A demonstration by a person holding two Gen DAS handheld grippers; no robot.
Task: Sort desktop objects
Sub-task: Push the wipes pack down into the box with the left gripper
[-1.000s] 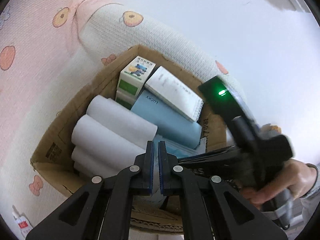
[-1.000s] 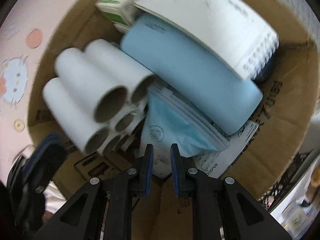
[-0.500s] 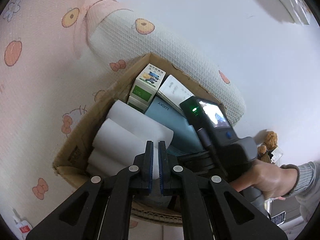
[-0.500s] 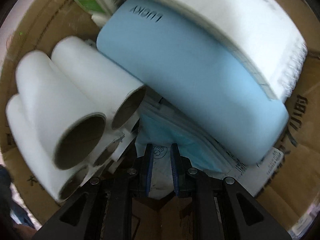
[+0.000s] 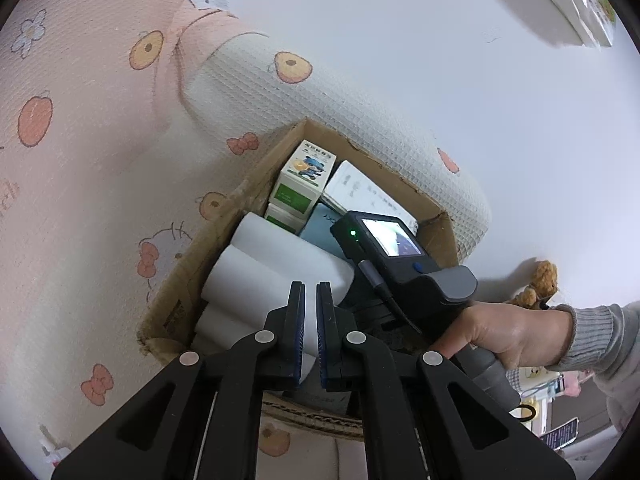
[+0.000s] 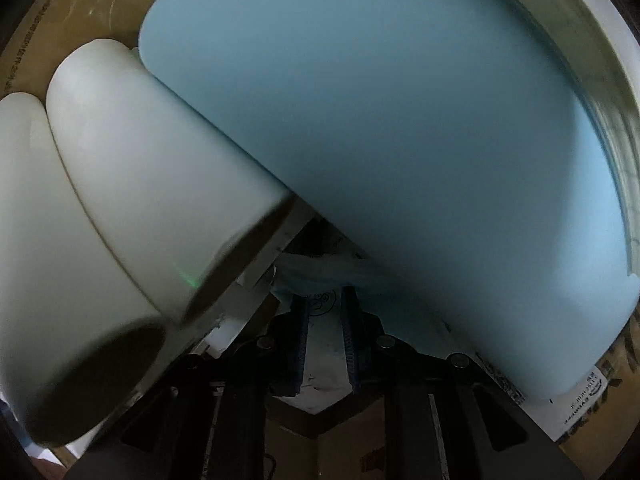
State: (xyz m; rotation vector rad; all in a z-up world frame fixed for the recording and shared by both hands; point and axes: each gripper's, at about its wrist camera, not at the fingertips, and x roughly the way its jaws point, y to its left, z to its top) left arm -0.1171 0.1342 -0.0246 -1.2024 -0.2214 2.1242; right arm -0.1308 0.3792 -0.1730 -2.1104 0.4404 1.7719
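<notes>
Left-wrist view. We saw the left gripper (image 5: pixel 310 330) hovering over the near edge of a cardboard box (image 5: pixel 224 216), its jaws drawn narrow with nothing between them. Ahead of the jaws lay smooth white paper rolls (image 5: pixel 276 264) with hollow cores; beyond them stood a small printed carton (image 5: pixel 306 178) with a green panel, and to its right a flat white pack (image 5: pixel 366 196). To the right of the jaws a hand (image 5: pixel 508 332) in a grey ribbed sleeve held the right gripper's body, which pointed down into the box. The box rested on soft, waffle-textured bedding (image 5: pixel 340 104) printed with fruit and bows.

Right-wrist view. The right gripper (image 6: pixel 324 312) was deep inside the box, its jaws narrow; whether they pinched the crumpled blue-and-white wrapper (image 6: pixel 320 276) at their tips we could not tell. Left of the jaws were the matte white rolls (image 6: pixel 132 184); above and to the right, a broad, smooth pale-blue case (image 6: pixel 400 120) with rounded corners.

We judged the sorting well advanced: most items sat packed in the box, with the current placement unfinished.
</notes>
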